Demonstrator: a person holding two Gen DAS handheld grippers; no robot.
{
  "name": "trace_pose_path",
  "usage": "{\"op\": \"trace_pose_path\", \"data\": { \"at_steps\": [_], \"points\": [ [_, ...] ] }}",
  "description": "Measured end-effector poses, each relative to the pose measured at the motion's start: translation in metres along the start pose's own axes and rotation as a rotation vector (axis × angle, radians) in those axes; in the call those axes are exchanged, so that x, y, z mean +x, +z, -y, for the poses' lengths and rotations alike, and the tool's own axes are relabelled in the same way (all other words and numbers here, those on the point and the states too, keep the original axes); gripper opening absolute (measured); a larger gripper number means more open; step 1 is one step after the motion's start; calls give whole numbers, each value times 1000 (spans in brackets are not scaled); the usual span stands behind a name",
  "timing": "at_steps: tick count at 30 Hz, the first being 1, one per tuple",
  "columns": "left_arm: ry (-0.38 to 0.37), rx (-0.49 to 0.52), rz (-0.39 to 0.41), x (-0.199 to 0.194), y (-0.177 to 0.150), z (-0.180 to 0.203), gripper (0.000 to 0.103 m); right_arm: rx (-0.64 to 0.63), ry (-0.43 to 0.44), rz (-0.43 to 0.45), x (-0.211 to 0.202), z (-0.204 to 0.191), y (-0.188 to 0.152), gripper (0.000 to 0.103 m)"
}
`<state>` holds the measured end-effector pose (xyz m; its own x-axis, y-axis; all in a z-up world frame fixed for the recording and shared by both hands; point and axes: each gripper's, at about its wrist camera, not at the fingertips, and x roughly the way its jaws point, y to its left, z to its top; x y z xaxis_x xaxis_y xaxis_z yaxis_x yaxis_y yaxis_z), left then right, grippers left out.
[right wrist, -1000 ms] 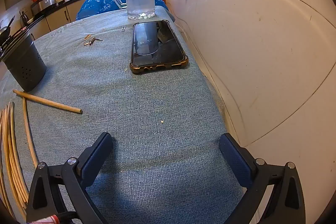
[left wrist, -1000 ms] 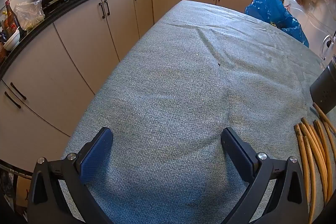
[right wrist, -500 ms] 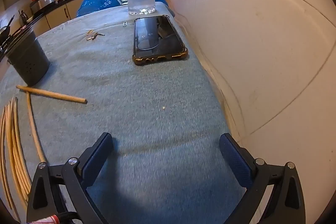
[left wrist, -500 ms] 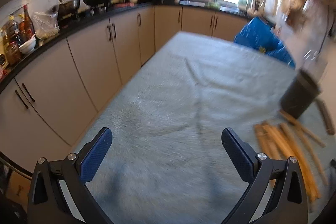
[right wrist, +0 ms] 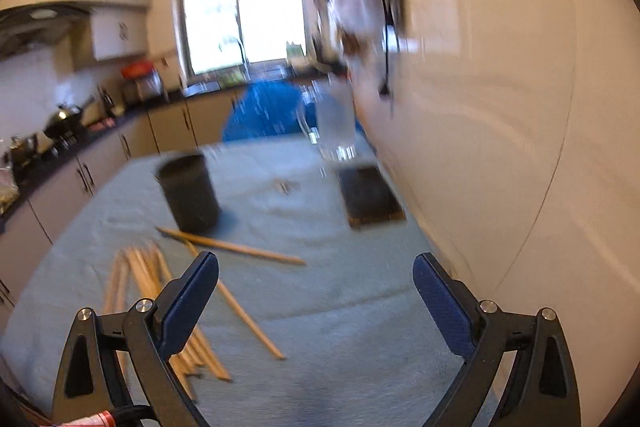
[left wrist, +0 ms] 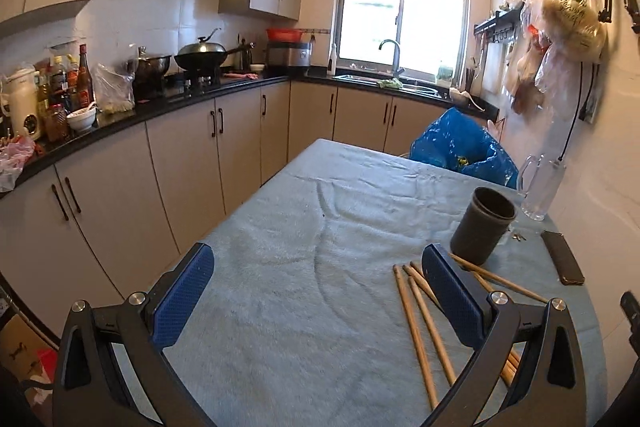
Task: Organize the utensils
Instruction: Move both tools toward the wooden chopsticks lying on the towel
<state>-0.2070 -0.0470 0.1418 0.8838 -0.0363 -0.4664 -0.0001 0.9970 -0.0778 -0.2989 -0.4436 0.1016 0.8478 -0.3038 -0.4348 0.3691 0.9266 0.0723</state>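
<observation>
- No readable writing anywhere; the bottle labels on the counter were too small to make out
- Left gripper was spread wide over the grey-blue tablecloth, holding nothing
- Right gripper stood just as wide, also with nothing between its pads
- Chopsticks lay loose on the cloth near the dark utensil cup; the left gripper's right finger covered part of the bundle
- The right wrist view was badly smeared by motion: cup, phone and glass pitcher showed only as blurs
- Against a second ago, both cameras had tipped up from the cloth to take in the window and cabinets, and the cup had come into the left view
</observation>
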Motion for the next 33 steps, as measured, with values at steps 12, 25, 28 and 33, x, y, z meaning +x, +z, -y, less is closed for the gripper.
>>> {"op": "trace_pose_path", "data": {
  "at_steps": [12,25,28,33],
  "points": [
    [-61,78,67,-45,-9,19,103,22,60,183,-54,-19,-3,101],
    [-90,109,84,-47,-2,35,103,-80,45,196,-59,-33,1,101],
    [-100,94,104,-45,2,36,103,-99,32,211,-58,-38,1,101],
    [-89,84,102,-33,0,35,103,-129,21,232,-51,-47,-2,102]
  ]
}}
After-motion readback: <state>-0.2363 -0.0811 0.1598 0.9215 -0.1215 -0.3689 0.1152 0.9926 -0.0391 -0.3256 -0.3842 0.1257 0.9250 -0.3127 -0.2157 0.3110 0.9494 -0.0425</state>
